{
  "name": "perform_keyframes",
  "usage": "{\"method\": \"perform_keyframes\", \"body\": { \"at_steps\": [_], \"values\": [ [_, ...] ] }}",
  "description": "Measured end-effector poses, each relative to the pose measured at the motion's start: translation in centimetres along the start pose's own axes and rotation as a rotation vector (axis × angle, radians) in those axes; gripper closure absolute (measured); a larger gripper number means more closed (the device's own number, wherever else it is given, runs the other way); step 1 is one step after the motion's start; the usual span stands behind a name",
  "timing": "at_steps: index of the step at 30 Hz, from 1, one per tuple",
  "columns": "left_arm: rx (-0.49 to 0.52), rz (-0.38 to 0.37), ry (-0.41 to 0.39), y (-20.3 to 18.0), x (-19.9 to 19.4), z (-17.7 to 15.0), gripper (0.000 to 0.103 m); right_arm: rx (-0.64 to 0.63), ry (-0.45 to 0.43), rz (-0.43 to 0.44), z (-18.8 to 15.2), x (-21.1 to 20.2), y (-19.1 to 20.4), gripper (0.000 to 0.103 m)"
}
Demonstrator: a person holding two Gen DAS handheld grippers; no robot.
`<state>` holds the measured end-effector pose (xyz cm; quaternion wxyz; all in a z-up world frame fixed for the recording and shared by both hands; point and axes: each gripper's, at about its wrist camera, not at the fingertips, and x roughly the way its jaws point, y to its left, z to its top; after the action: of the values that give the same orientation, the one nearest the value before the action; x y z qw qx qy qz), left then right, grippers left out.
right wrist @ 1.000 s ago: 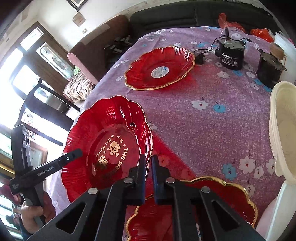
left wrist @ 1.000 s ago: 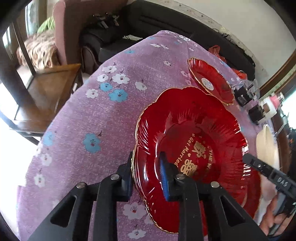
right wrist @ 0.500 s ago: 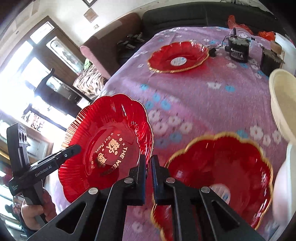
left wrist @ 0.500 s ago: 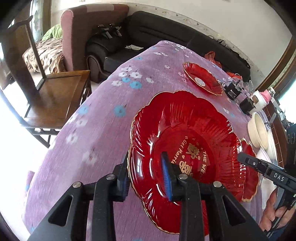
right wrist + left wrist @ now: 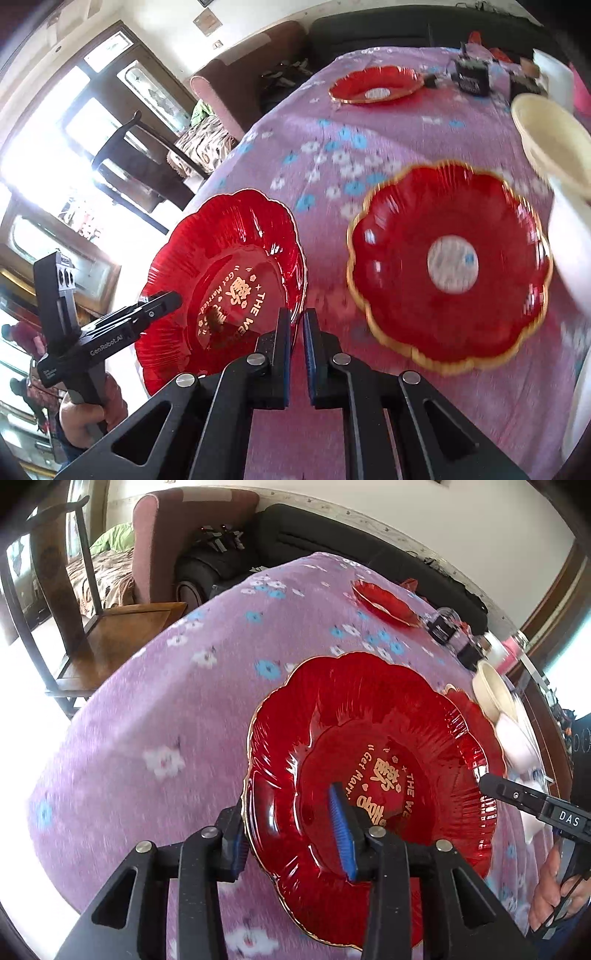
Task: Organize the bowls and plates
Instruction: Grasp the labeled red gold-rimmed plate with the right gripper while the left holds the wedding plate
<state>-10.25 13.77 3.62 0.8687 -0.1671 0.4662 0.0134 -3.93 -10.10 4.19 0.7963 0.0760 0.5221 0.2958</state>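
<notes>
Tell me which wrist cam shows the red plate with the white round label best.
Right wrist. The labelled red plate lies whole and face-up on the purple tablecloth, though motion-blurred. In the left wrist view only a sliver of its rim peeks out behind the lettered red plate, label hidden.

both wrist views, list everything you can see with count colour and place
lettered plate: one, red with gold lettering, lifted at the table's near left, rim between both grippers' fingers
plain plates: two, red with gold rims and white centre labels, one near right, one far
bowls: cream, right edge, count unclear
tablecloth: one, purple with flowers, covering the table
black devices: two or so, far right
wooden chair: one, dark, left of the table
sofa: one, black, behind
left gripper: black, fingers apart, just opening around the rim
right gripper: black, shut on the rim
hand: one, holding the left gripper
</notes>
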Motion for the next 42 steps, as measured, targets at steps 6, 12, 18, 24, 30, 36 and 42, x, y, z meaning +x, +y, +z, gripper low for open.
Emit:
{"method": "perform_keyframes", "body": {
  "at_steps": [6,12,18,24,30,36,42],
  "values": [
    [0.032,-0.007,-0.009,-1.6,-0.7,-1.6,0.066,0.042,-0.004,0.02,-2.7,-1.0,-1.6,0.094],
    [0.058,-0.008,-0.002,-2.8,-0.2,-2.2,0.065,0.068,-0.019,0.023,-3.4,-1.4,-2.9,0.093],
    [0.041,-0.054,-0.006,-2.5,-0.9,-2.7,0.045,0.07,-0.03,0.053,-3.8,-2.7,-3.5,0.091],
    [0.042,-0.056,-0.025,-2.5,-1.7,-3.0,0.04,0.119,-0.115,0.053,-4.0,-5.6,-5.7,0.091],
    [0.049,-0.062,-0.018,-2.4,-2.0,-3.8,0.04,0.2,-0.144,0.058,-5.4,-6.8,-8.6,0.091],
    [0.054,-0.059,-0.023,-2.2,-2.4,-4.1,0.04,0.291,-0.155,0.043,-6.5,-7.4,-11.5,0.092],
    [0.087,-0.04,-0.032,-2.8,-3.4,-3.5,0.04,0.311,-0.172,0.002,-5.6,-8.1,-12.3,0.092]
  ]
}}
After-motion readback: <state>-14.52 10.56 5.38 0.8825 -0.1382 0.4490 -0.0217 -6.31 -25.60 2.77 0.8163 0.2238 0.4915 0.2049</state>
